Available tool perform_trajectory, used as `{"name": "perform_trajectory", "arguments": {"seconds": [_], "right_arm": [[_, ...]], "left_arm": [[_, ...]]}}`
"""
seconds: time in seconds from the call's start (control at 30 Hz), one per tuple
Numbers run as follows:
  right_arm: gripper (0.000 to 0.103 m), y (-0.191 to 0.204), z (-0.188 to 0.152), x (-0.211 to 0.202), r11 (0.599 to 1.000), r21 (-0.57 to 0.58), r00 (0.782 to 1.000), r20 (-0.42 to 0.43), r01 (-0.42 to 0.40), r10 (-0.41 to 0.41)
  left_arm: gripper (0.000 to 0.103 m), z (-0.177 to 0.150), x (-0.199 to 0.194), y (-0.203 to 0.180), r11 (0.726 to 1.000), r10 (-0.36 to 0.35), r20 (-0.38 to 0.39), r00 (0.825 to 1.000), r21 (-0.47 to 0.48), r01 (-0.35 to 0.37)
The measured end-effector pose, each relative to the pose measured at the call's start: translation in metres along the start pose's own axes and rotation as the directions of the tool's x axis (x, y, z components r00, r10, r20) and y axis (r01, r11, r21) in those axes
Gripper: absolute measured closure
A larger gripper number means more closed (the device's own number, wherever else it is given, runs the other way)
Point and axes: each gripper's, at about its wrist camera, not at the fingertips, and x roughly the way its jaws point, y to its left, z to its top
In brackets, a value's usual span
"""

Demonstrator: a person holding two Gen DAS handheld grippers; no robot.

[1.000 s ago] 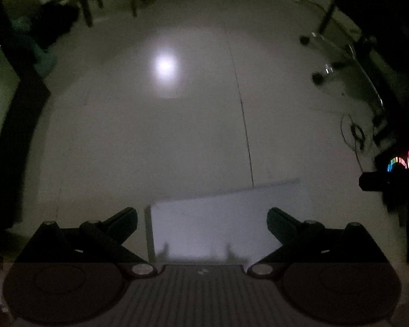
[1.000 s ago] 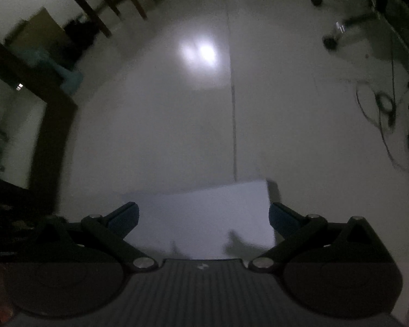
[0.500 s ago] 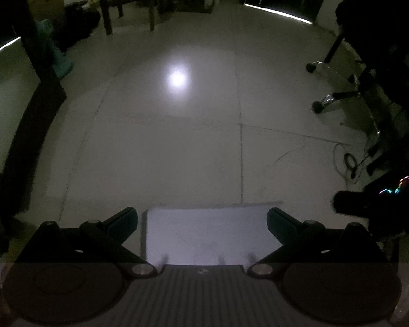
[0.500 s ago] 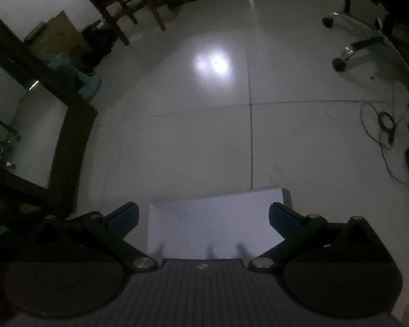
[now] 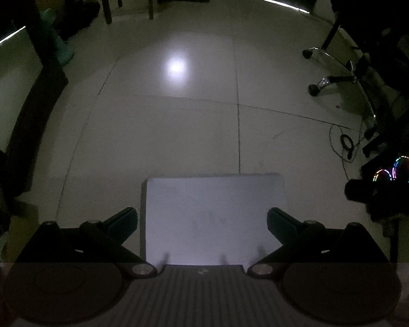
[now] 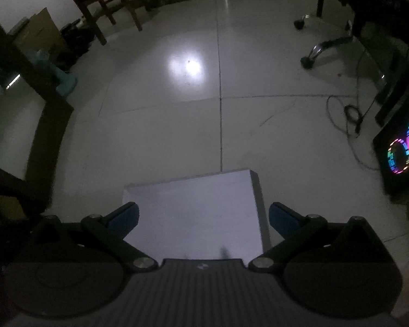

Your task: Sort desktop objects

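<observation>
Left wrist view shows a dim room with a pale tiled floor, and a bright spot of light reflects on it. The left gripper has its jaws wide apart and holds nothing. Between the two dark fingers lies a white flat board, seen from above; it is lower than the fingers, and I cannot tell if it touches them. Desktop objects to sort are not visible in this view — only the bare white board. On the right side stand the wheeled legs of an office chair, a thin cable lies on the floor, and rings of coloured light glow on a dark box. At the far left are wooden chair legs and a teal object, too dark to name.

Right wrist view gives almost the same scene. The right gripper also has its jaws wide apart, empty, with blue fingers. The white board lies below and between them, turned a little — its right edge shows some thickness. The light spot, the cable, the coloured rings and a cardboard box at the far left are visible too.
</observation>
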Motion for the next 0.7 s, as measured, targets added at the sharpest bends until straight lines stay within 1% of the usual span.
{"name": "perform_trajectory", "arguments": {"seconds": [0.07,0.13,0.3,0.37,0.5,0.63,0.7], "right_arm": [[0.000,0.007,-0.015,-0.006,1.000,-0.015,1.000,0.015,0.018,-0.018],[0.000,0.012,-0.029,-0.010,0.999,-0.026,0.999,0.028,0.036,-0.035],[0.000,0.016,-0.070,-0.014,0.998,-0.007,0.996,0.061,0.063,-0.063],[0.000,0.017,-0.084,-0.014,0.996,-0.025,0.994,0.070,0.083,-0.081],[0.000,0.020,-0.105,-0.014,0.985,-0.102,0.988,0.083,0.140,-0.131],[0.000,0.013,-0.112,-0.021,0.985,-0.106,0.987,0.099,0.133,-0.123],[0.000,0.007,-0.116,-0.021,0.991,-0.083,0.991,0.091,0.106,-0.098]], "left_arm": [[0.000,-0.010,-0.006,-0.001,1.000,0.005,0.018,1.000,-0.005,-0.005],[0.000,-0.021,-0.012,0.000,1.000,0.025,0.038,0.999,-0.001,-0.025],[0.000,-0.049,-0.024,0.003,0.998,0.054,0.061,0.997,0.014,-0.055],[0.000,-0.060,-0.028,0.004,0.998,0.063,0.067,0.996,0.020,-0.065],[0.000,-0.082,-0.036,0.006,0.996,0.081,0.079,0.994,0.033,-0.084],[0.000,-0.088,-0.034,0.005,0.997,0.071,0.073,0.995,0.029,-0.073],[0.000,-0.090,-0.032,0.004,0.997,0.065,0.070,0.995,0.027,-0.067]]}}
